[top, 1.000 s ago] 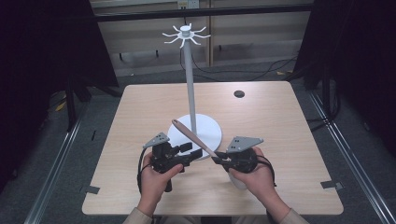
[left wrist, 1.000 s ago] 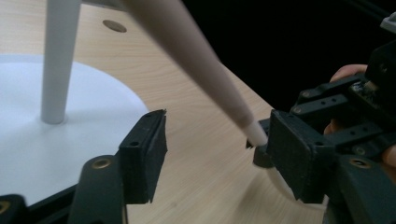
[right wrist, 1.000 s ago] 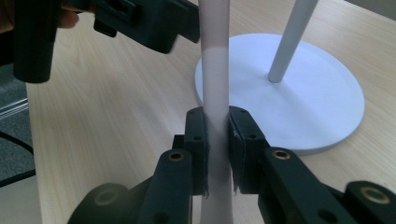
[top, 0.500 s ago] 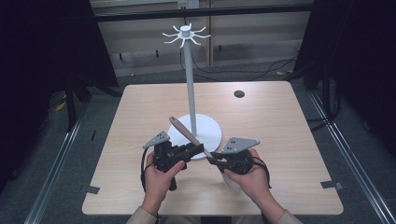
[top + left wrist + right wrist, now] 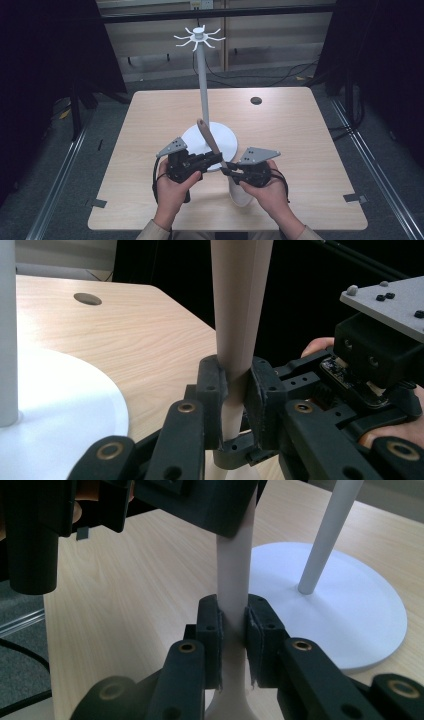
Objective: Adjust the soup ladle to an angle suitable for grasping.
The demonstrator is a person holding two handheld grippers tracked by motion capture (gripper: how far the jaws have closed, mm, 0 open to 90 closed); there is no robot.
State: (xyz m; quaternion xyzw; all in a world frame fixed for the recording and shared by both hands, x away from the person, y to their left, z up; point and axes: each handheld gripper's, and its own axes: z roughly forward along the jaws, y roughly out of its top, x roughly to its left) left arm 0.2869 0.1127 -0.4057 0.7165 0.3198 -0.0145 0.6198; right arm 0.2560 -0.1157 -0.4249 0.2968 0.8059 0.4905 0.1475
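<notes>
Where the wooden table [image 5: 150, 125] carries the white hook stand [image 5: 202, 75] on its round base [image 5: 227, 137], a spatula [image 5: 207, 135] slants above the base's near edge, both grippers clamped on its handle: left gripper [image 5: 212, 159] higher, right gripper [image 5: 227, 169] just below, near the pale blade.

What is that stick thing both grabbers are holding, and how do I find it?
Find the tall white stand in the middle of the table. Just in front of its round base, the left gripper and right gripper meet, both shut on one utensil. Its brown handle tilts up; nothing else there is brown.
</notes>
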